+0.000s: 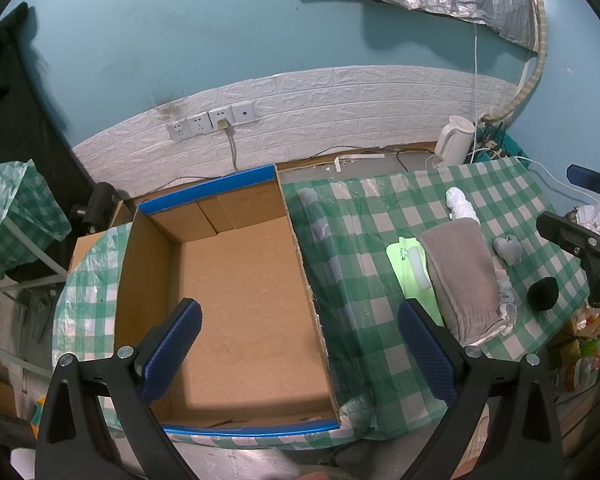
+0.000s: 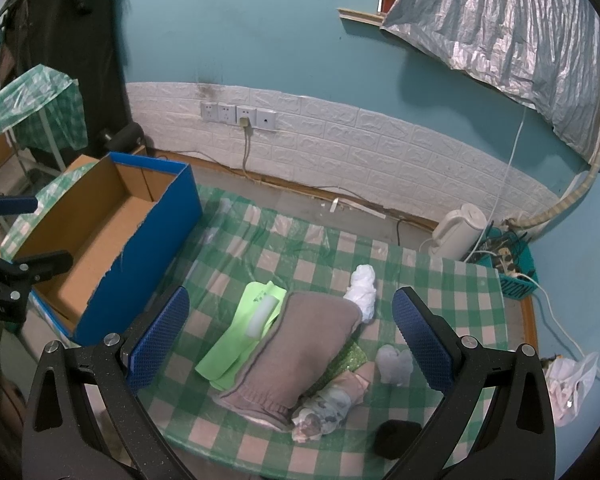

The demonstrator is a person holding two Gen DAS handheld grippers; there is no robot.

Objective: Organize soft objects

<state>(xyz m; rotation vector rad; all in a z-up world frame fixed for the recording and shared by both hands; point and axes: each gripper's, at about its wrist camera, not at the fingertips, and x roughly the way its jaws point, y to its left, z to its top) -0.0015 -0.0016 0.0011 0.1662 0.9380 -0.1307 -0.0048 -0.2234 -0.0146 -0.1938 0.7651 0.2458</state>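
A pile of soft things lies on the green-checked tablecloth (image 2: 260, 264): a folded grey-brown cloth (image 2: 300, 352) (image 1: 464, 280), a light green cloth (image 2: 240, 336) (image 1: 412, 276), a white rolled sock (image 2: 364, 288) (image 1: 462, 202), a small grey sock ball (image 2: 394, 364) (image 1: 508, 248), a patterned rolled cloth (image 2: 328, 404) and a black sock ball (image 2: 396, 438) (image 1: 543, 293). My right gripper (image 2: 290, 342) hovers open above the pile. My left gripper (image 1: 300, 354) is open over the bare inside of the blue-edged cardboard box (image 1: 236, 280) (image 2: 100, 240).
A white kettle (image 2: 458, 232) and a teal basket of cables (image 2: 508, 264) stand at the table's far right by the wall. Sockets (image 1: 212, 120) sit on the white brick panel. A rack with checked plastic (image 2: 36, 108) stands at the left.
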